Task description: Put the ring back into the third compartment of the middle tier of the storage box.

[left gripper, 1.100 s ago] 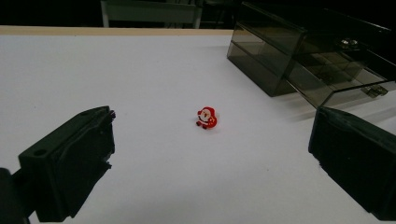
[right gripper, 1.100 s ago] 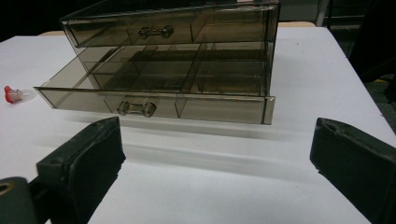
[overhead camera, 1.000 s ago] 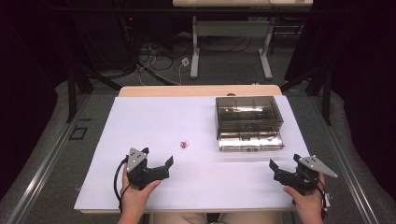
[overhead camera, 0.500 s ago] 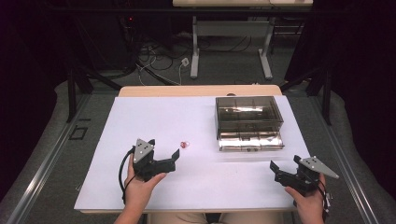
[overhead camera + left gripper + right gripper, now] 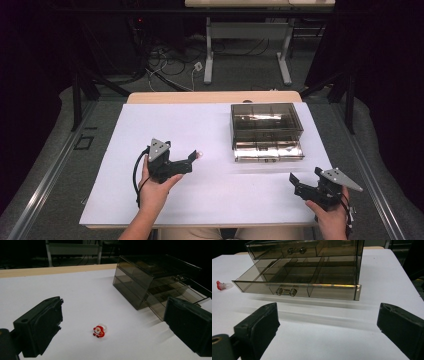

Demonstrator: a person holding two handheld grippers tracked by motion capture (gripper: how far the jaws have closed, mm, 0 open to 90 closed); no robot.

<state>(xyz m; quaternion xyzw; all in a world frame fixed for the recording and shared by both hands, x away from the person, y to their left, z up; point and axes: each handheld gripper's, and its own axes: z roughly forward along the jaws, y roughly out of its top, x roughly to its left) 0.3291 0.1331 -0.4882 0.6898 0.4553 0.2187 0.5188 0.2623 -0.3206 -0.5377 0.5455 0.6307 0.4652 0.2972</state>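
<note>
Two grippers, one ring and one drawer box show on the white table (image 5: 150, 130) from the high view: the left gripper (image 5: 187, 159), held in the person's left hand (image 5: 152, 192), sits left of centre with its jaws spread and pointing toward a tiny pale ring (image 5: 199, 153) just off their tips; the right gripper (image 5: 296, 184), held in the right hand (image 5: 330, 220), rests near the table's near right corner, jaws likewise apart and holding nothing. One smoky clear drawer box (image 5: 266, 122) stands on the right half of the table, its bottom drawer (image 5: 268, 151) pulled out toward the person. From the left gripper view, that gripper's two black jaws stand wide apart, and the single ring (image 5: 99, 330), a clear band topped with a red and white Santa figure, lies on the table between and slightly beyond them, touching neither; the drawer box (image 5: 150, 280) sits farther off to the right. From the right gripper view, two jaws are again spread wide over bare table, facing the box (image 5: 312, 255) head on. Two drawers can be counted: an upper drawer (image 5: 284, 250) shut, and the bottom drawer (image 5: 297, 288) open, split by dividers into several compartments, their number hard to fix. Each drawer carries one clear knob handle. The ring (image 5: 222, 285) lies on the table just left of the open drawer's corner.
</note>
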